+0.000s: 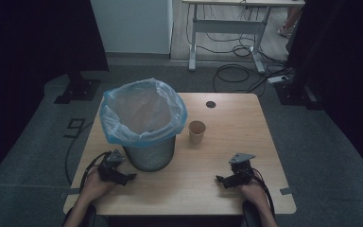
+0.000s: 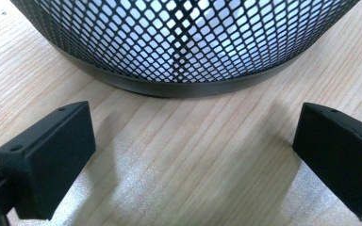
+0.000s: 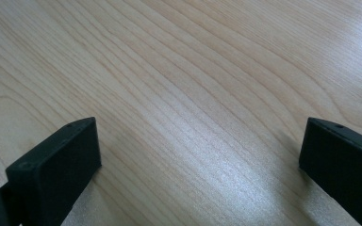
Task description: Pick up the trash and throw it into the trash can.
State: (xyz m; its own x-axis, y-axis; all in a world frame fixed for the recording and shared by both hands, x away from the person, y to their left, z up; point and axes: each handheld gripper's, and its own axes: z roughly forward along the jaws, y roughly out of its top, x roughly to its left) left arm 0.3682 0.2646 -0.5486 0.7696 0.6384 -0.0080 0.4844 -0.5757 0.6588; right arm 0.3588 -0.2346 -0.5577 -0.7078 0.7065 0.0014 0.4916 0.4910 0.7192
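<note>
Both tongs [image 1: 131, 177] [image 1: 219, 178] are black, each with 2 flat rectangular jaws, a grey plate and black cable.

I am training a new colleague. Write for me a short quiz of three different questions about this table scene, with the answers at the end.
1. True or false: the paper cup lies inside the mesh waste bin.
2. Which gripper rests nearer to the bin? A) left gripper B) right gripper
3. Fill in: the bin is lined with a pale blue plastic ____.

Key
1. False: the cup stands upright on the wooden table, beside the bin.
2. A: the left gripper view shows the bin's base close ahead of its open jaws; the right gripper, also open, faces bare wood.
3. bag
</note>
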